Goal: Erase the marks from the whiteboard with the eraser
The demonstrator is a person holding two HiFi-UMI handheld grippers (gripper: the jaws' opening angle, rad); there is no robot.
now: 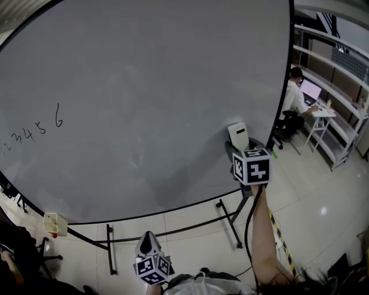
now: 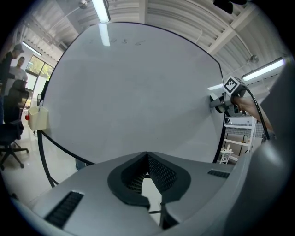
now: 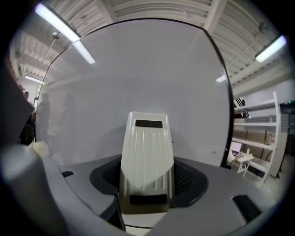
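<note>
Eraser (image 1: 238, 135) clamped in right gripper (image 3: 147, 184) by whiteboard (image 1: 144, 86) right edge; left-edge digits (image 1: 34, 131) unerased; left gripper (image 2: 147, 159) seemingly closed, empty.

A person (image 1: 295, 95) in a white top sits at the far right, bent toward an open laptop (image 1: 311, 91) whose screen glows purple. The laptop rests on a small white surface (image 1: 322, 112) that stands just beside long white shelving (image 1: 340, 75) along the wall. The floor (image 1: 311, 190) is laid with pale glossy tiles, and a yellow-and-black striped tape line (image 1: 279, 239) runs across it near the bottom right. At the lower left hangs a small beige box (image 1: 53, 223) with something red (image 1: 53, 235) just beneath it. In the left gripper view, a dark office chair (image 2: 11, 133) stands at the left edge near two standing people (image 2: 16, 69), and a tube light (image 2: 100, 10) glows on the ribbed ceiling.
</note>
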